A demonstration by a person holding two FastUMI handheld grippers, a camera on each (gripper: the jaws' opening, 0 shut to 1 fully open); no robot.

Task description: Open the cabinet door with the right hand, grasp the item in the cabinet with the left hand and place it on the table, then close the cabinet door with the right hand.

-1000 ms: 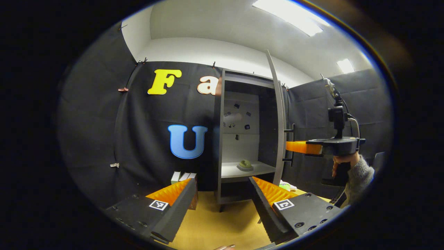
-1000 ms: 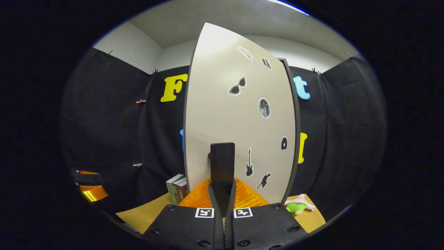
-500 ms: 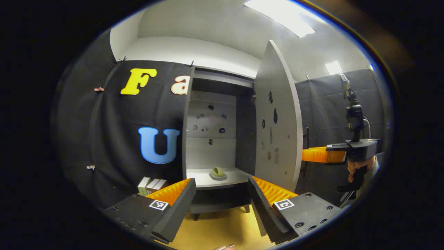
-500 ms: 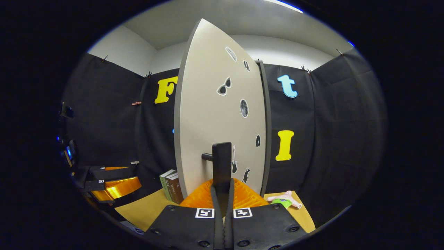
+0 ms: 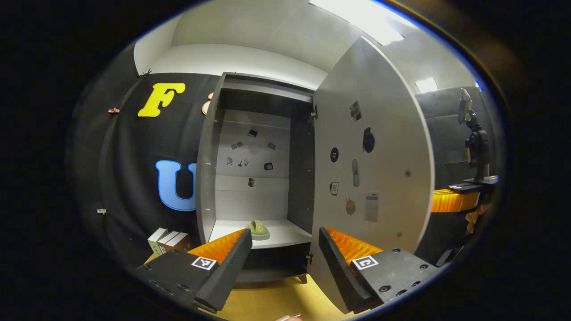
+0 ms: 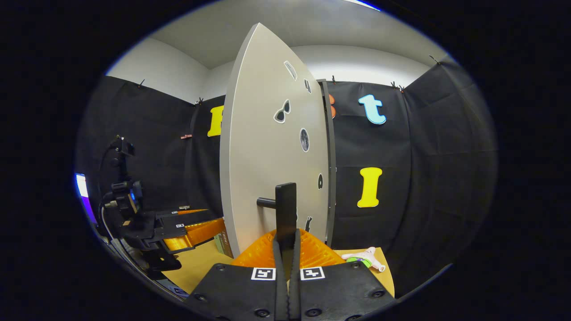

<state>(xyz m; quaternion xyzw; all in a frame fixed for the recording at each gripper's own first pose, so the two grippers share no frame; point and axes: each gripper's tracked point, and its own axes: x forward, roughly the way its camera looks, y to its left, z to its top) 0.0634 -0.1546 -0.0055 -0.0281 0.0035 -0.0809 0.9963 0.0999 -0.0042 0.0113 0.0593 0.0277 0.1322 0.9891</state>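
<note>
Off to my left, a few books are standing upright on the desk, leaning against the black cloth wall just beside the cabinet's foot. Small clips are pinning that cloth in place — one high, one lower down. Overhead, a bright ceiling light panel is glowing, with a second, smaller one shining farther to the right. In the right gripper view, a small toy figure — green and pale pink — is lying on the desk's far corner, close to the cloth. At the far left edge there, a lit screen is glowing; what is on it is too blurred to tell.
</note>
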